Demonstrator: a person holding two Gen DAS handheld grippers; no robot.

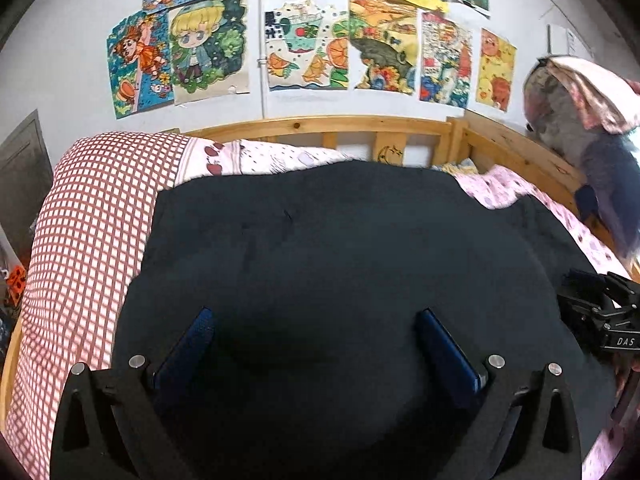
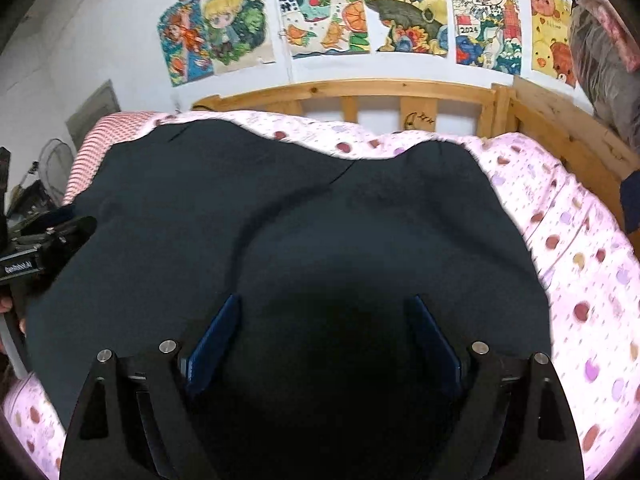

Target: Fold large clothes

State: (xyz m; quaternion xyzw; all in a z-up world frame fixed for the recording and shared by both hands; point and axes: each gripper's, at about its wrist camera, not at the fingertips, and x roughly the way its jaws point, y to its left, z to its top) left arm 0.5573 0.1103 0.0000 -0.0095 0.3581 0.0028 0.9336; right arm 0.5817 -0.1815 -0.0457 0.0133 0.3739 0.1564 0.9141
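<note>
Dark garment [image 1: 340,248], large and navy-black, is lying spread across the bed [image 2: 580,264], covering most of the pink dotted sheet, with its far edge reaching toward the wooden headboard rail [image 1: 320,124]. Left tongs [image 1: 316,344] are hovering low over the near part of the cloth with their blue pads standing wide apart and nothing between them. Right tongs [image 2: 324,332] are doing the same further along the near edge, equally wide and empty. Each pair is appearing at the margin of the other's view, so the two are working side by side. A curved seam or fold line is running across the fabric in the right wrist view, suggesting that one layer is already lying over another; whether a fold is finished cannot be told. A checked red-and-white quilt [image 1: 92,232] is sitting bunched at the left, just beside the garment. Such a flat layout is probably serving to expose the edges, and the wide stance is likely preparing both tongs to pinch the near hem together.
</note>
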